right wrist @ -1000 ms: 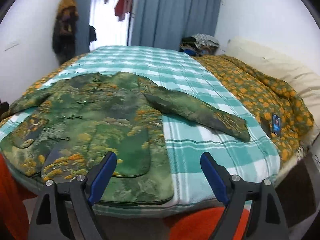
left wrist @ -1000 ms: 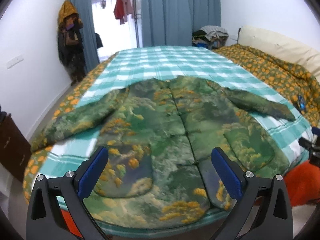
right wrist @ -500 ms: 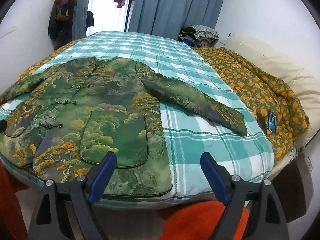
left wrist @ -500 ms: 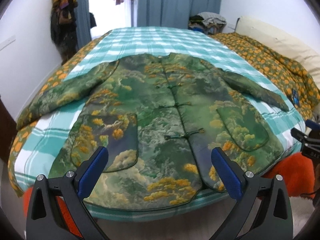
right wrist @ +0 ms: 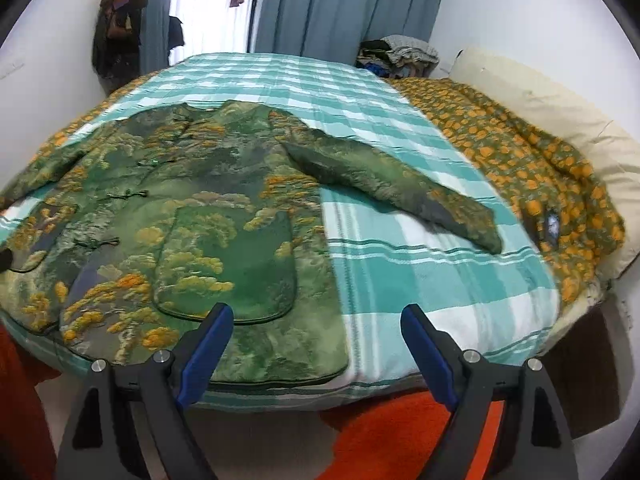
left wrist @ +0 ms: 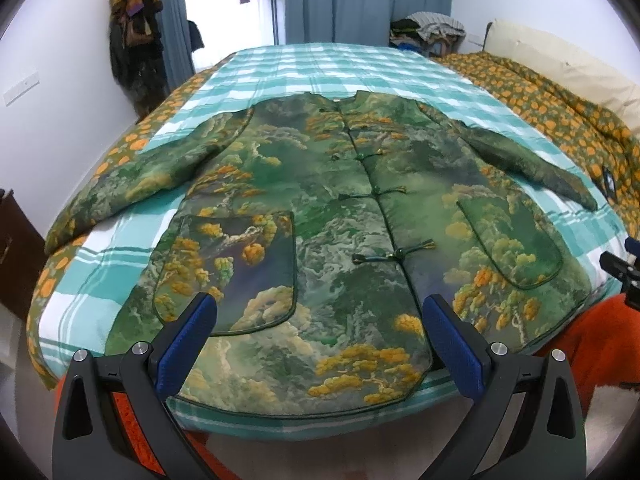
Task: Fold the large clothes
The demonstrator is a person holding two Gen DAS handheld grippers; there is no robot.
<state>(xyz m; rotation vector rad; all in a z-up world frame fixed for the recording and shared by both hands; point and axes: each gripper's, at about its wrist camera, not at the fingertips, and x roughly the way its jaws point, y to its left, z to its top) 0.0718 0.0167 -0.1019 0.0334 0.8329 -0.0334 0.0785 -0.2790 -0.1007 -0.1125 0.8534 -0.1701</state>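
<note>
1. A green padded jacket (left wrist: 320, 216) printed with orange trees is seen spread flat, front side up, on the teal-and-white checked blanket (left wrist: 320, 64) of a bed.
2. The jacket's hem is laid along the near edge of the blanket, and its collar is pointed toward the blue curtains (left wrist: 360, 0) beyond the bed.
3. Both sleeves are stretched outward from the jacket's body; the jacket's front is closed by knotted fastenings down its middle, and a patch pocket is shown on each side of them.
4. The left gripper (left wrist: 318, 326) is held just above the jacket's hem, its blue-padded fingers (left wrist: 188, 344) spread wide with nothing between them.
5. The right gripper (right wrist: 316, 338) is held over the jacket's hem corner nearest the outstretched sleeve (right wrist: 396, 188), its fingers (right wrist: 206, 354) likewise spread wide and empty.
6. An orange-patterned quilt (right wrist: 520, 152) is bunched on the bed beyond that sleeve, away from the jacket.
</note>
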